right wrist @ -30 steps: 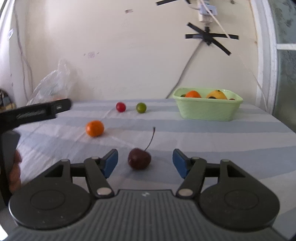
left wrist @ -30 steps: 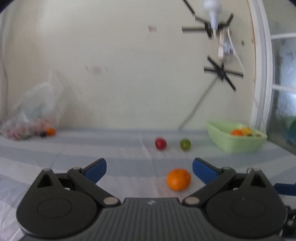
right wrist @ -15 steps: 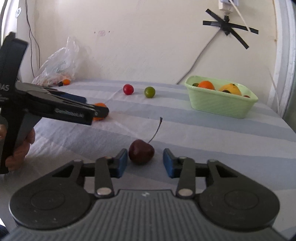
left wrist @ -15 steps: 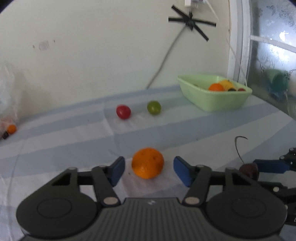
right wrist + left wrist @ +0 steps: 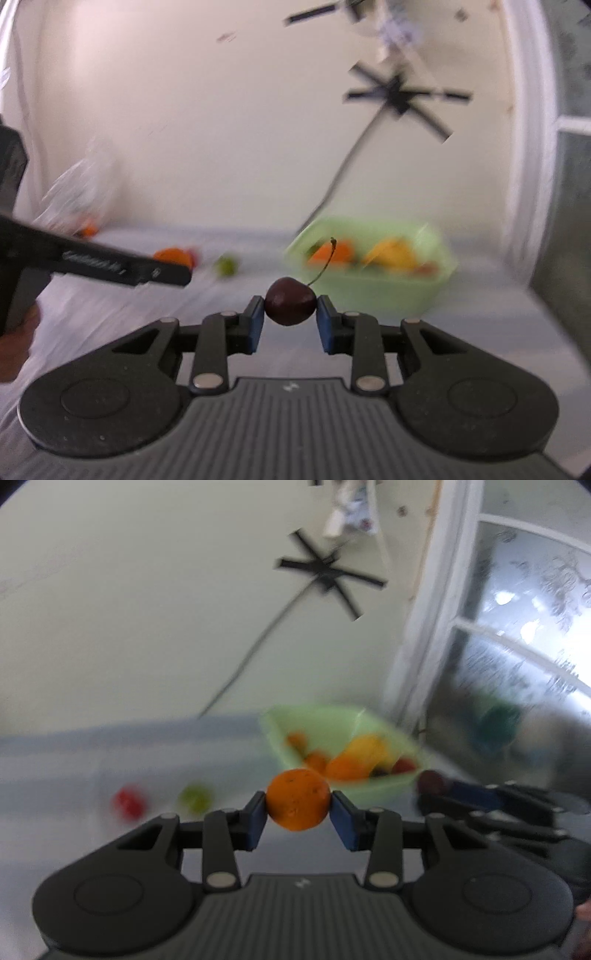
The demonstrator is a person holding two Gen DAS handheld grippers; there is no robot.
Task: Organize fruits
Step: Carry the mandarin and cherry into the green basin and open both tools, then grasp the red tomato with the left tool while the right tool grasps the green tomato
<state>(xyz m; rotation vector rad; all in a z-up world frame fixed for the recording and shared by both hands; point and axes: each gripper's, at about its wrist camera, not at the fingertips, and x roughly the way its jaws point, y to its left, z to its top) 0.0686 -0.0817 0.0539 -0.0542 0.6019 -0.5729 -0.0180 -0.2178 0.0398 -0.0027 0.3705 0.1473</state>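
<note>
The table (image 5: 55, 760), under a pale striped cloth, fills the lower half of both views, blurred. On it stands a green tub (image 5: 384, 792), at about 1 o'clock from the left gripper and 1 o'clock from the right one; in the right wrist view it is the tub (image 5: 373, 295) just behind the held fruit. It holds several orange, yellow and red fruits, too smeared to name one by one.

A clear plastic bag (image 5: 79, 195) lies at the far edge of the table by the wall, at 10 o'clock in the right wrist view, with something orange beside it.

The left gripper (image 5: 298, 814) pinches an orange (image 5: 298, 799) between its blue pads (image 5: 255, 821), clear of the cloth and in front of the tub's near wall. Seen from the right wrist, this gripper reaches in from 9 o'clock and the orange (image 5: 173, 255) shows just past its tip.

The right gripper (image 5: 290, 319) clamps a dark cherry (image 5: 290, 301) between its pads, stem curving up toward 1 o'clock across the tub. In the left wrist view that cherry (image 5: 430, 783) sits at 3 o'clock, at the tub's right corner.

On the cloth, a red fruit (image 5: 127, 803) and a green one (image 5: 194, 797) lie close together at 10 o'clock from the left gripper.
</note>
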